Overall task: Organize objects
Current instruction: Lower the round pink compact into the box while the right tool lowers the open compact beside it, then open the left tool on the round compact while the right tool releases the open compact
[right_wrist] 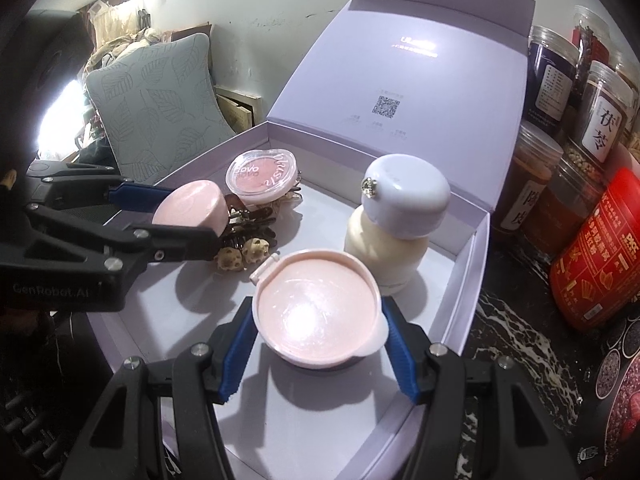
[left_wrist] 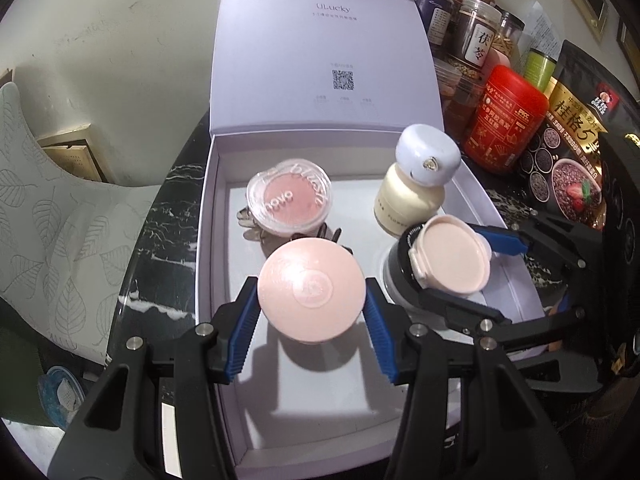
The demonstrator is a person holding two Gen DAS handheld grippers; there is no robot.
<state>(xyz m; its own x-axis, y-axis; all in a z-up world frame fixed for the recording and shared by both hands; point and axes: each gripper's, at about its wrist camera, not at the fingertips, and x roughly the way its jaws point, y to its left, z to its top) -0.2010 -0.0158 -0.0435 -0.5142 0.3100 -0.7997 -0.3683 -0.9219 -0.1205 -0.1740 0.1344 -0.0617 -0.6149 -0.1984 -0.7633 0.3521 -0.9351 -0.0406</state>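
Left wrist view takes in the big pale lilac gift box (left_wrist: 224,184), lid standing upright at the back with a QR code printed inside, the tray sitting on a black marble-veined tabletop (left_wrist: 168,240). To its right a crowd of jars and tins, a red canister (left_wrist: 506,120) among them, and off the left edge a grey leaf-print cushion (left_wrist: 52,208). Inside the box, back right, a cream bottle with a lilac cap (left_wrist: 416,180) stands tilted. Back left, a clear-lidded blush pot (left_wrist: 289,200) rests on top of some hair clips (right_wrist: 248,236). My left gripper (left_wrist: 311,308) has its blue pads clamped on either side of a round pink compact (left_wrist: 311,292), held over the box floor near the front, its shadow falling below it. My right gripper (right_wrist: 320,320) is closed on a pale pink hinged compact (right_wrist: 318,312), pads pressing its two sides, holding it over the right half of the box just in front of the bottle; in the left wrist view a dark-rimmed round item shows beneath it, too hidden to identify
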